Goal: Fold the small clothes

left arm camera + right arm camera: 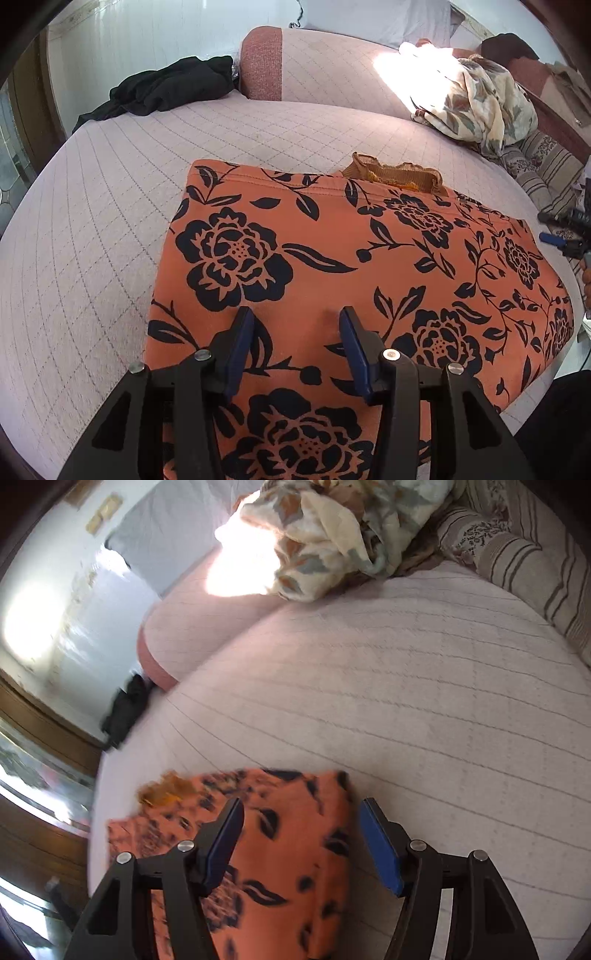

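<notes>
An orange garment [332, 266] with a black flower print lies spread flat on the bed [92, 240], its straight hem at the far side and a bit of yellowish-brown lace [395, 173] peeking out from beneath that edge. It looks smooth and squared, perhaps folded once already, though no layers can be counted from here, so I judge the folding to be at an early or middle stage with further folds left. The left hand-held gripper [297, 321] hovers low over the near part of the cloth, jaws wide apart and holding nothing. The right hand-held gripper [301, 812] is also spread wide and empty, straddling the garment's right edge, one finger over the cloth and the other over bare mattress. The right view is blurred, so the lace and print are smeared there. The garment's near edge is hidden behind both grippers. A black heap of clothing [166, 88] and a floral blanket [480, 107] sit well apart at the far side.
</notes>
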{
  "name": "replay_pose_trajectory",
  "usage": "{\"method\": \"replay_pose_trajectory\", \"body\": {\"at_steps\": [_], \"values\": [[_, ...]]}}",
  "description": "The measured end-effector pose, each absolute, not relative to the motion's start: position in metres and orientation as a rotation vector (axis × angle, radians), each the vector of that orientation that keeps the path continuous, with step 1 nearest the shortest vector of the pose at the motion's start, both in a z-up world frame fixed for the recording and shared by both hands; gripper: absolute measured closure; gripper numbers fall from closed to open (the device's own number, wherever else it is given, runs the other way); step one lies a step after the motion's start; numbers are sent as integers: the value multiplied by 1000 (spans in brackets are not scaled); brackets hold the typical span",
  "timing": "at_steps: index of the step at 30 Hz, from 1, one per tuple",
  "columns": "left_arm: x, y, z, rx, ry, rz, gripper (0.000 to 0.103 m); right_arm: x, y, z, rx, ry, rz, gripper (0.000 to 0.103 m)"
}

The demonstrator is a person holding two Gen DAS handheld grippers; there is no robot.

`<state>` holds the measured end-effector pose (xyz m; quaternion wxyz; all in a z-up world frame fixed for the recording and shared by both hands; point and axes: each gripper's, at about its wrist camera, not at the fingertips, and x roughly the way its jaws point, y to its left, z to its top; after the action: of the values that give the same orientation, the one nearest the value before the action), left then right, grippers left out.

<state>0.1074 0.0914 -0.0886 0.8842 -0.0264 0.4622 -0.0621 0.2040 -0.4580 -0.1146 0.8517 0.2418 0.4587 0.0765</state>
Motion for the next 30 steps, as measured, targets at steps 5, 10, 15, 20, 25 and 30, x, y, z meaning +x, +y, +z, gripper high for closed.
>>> {"method": "replay_pose_trajectory", "body": {"at_steps": [5, 10, 15, 20, 25, 30], "values": [[106, 91, -90, -44, 959, -130, 53, 216, -447, -144, 395, 1084, 160, 69], [101, 90, -90, -24, 941, -134, 53, 210, -419, -109, 155, 992, 90, 96], [101, 87, -93, -5, 933, -133, 50, 228, -413, -104, 80, 950, 47, 96], [99, 87, -83, -24, 942, -144, 49, 225, -426, -140, 207, 1032, 38, 88], [84, 86, -69, -48, 905, -152, 46, 181, -434, -85, 328, 912, 23, 67], [66, 79, -66, -67, 908, -170, 40, 112, -388, -67, 545, 880, 312, 29]]}}
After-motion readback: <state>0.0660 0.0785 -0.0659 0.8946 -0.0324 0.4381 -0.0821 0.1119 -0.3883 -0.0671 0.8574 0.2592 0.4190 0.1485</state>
